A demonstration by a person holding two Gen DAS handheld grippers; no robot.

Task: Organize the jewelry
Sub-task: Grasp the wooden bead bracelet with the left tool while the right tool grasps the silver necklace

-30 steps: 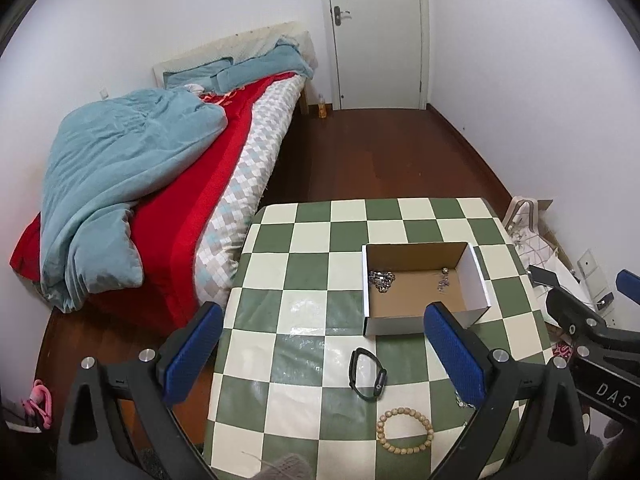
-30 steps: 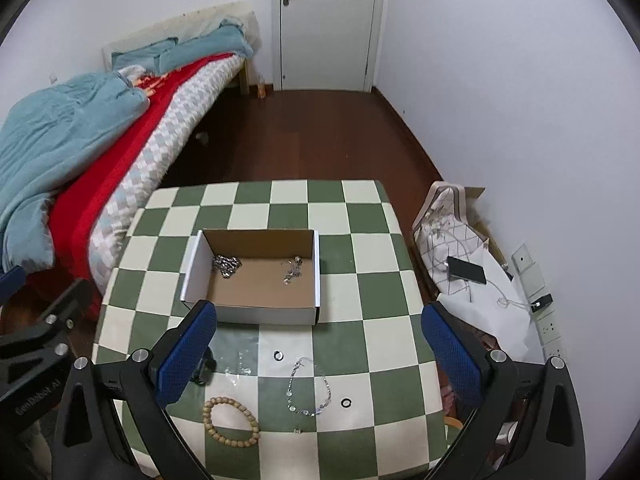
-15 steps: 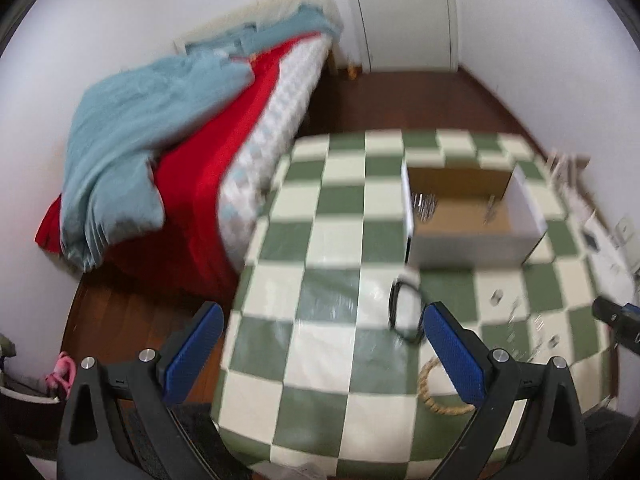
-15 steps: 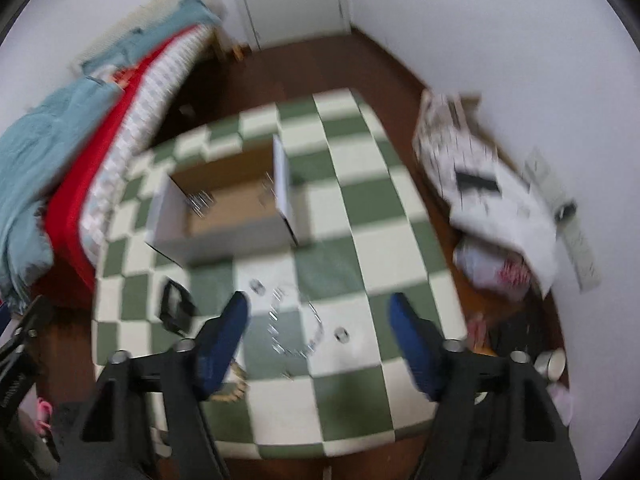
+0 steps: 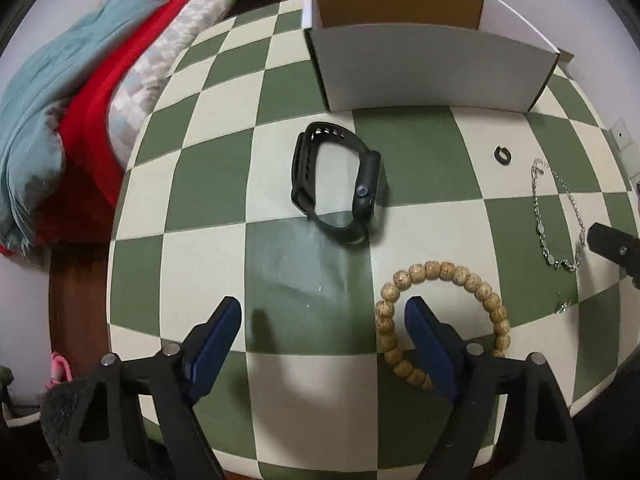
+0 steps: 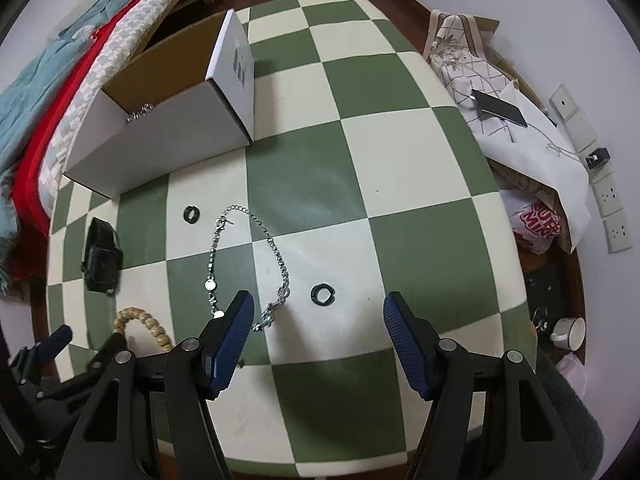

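RISK: left gripper (image 5: 322, 330) fingers spread, closing on nothing, could clip bead bracelet (image 5: 442, 322) and drag it off the surface (image 5: 200, 184) | right gripper (image 6: 318, 326) fingers spread, empty, straddled black ring (image 6: 322, 294); near silver chain (image 6: 248, 264) could snag | box (image 6: 168, 140) far left | TEXT: red print on bag (image 6: 538, 222), unreadable

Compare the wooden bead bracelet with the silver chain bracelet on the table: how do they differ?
The bead bracelet is tan, chunky round beads in a closed ring; the chain bracelet is thin, silvery and unclasped, lying in an open loop. The bead bracelet lies beside the black watch, the chain between two small black rings. Both lie flat outside the box.
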